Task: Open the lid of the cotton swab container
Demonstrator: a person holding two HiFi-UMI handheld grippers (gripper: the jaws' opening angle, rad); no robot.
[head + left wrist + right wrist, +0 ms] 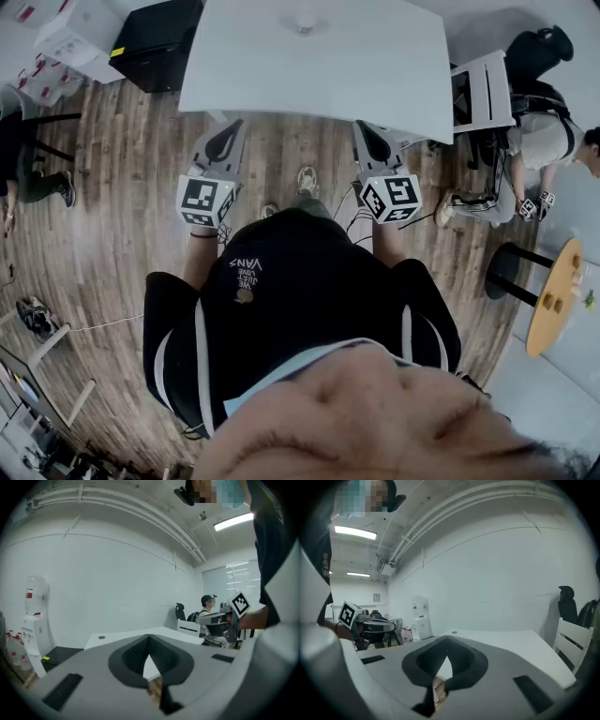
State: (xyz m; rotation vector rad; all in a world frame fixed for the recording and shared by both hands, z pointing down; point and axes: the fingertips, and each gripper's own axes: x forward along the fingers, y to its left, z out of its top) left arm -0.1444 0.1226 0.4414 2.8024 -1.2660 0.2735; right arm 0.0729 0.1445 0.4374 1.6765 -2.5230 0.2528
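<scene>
Both the left tool (149,641) and the right tool (446,641) are pressed together on nothing, held short of the white tabletop (375,66). The cotton swab container shows in no view; the tabletop looks bare. Such a container is probably light, slick plastic: steady its body, pinch the lid at its rim. Below lies wood floor (122,169); beyond, a water dispenser (33,620) by the white wall (117,583).

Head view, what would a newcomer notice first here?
The left tool and right tool, each bearing a marker cube, are shut on nothing and point at the near edge of a white table. No cotton swab container shows on it. At far right is a seated person.
</scene>
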